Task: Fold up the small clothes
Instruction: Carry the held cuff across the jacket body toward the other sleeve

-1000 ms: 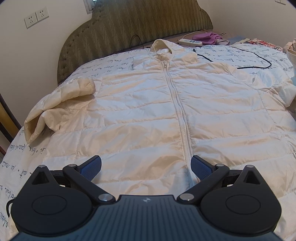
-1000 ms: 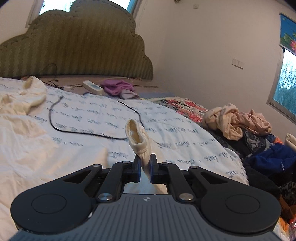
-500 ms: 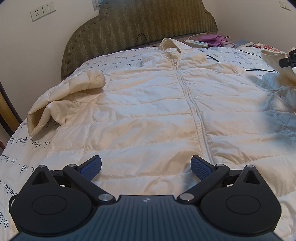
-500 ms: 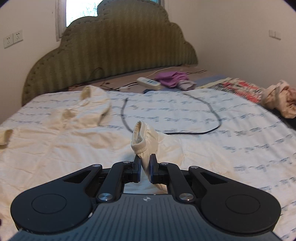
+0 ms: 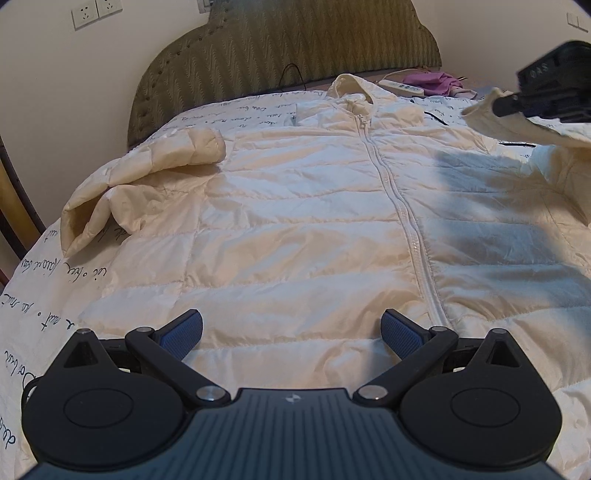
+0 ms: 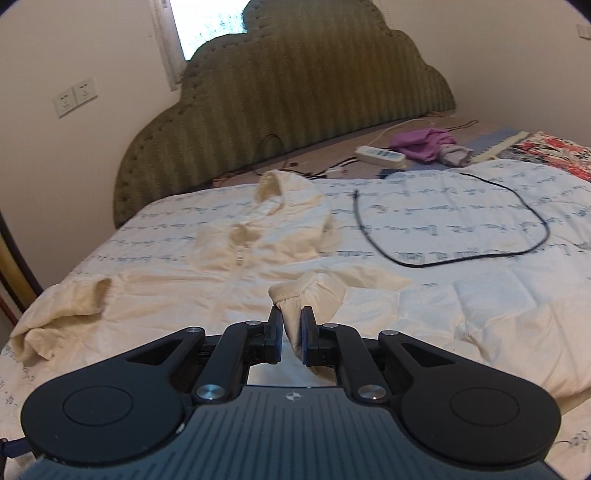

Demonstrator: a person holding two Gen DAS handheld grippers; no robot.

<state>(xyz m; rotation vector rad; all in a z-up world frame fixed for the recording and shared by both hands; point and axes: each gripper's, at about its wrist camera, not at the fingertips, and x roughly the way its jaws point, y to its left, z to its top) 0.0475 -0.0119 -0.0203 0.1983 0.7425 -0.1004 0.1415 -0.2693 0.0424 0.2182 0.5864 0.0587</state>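
Note:
A cream quilted hooded jacket [image 5: 295,229] lies zipped and face up on the bed, hood toward the headboard. Its left sleeve [image 5: 147,173] lies bent back beside the body. My left gripper [image 5: 291,330] is open and empty, low over the jacket's hem. My right gripper [image 6: 291,325] is shut on the cuff of the right sleeve [image 6: 306,295] and holds it lifted above the jacket's chest. In the left wrist view the right gripper [image 5: 517,101] and the raised sleeve [image 5: 502,120] show at the upper right.
The bed has a white quilt [image 6: 498,236] with script print. A black cable [image 6: 461,254] loops across it. A power strip [image 6: 380,155] and purple cloth [image 6: 424,142] lie by the green headboard [image 6: 295,107]. Wall sockets [image 5: 96,13] are at left.
My right gripper has carried the sleeve cuff leftward from the bed's right side to over the jacket. My left gripper has shifted slightly and stayed open.

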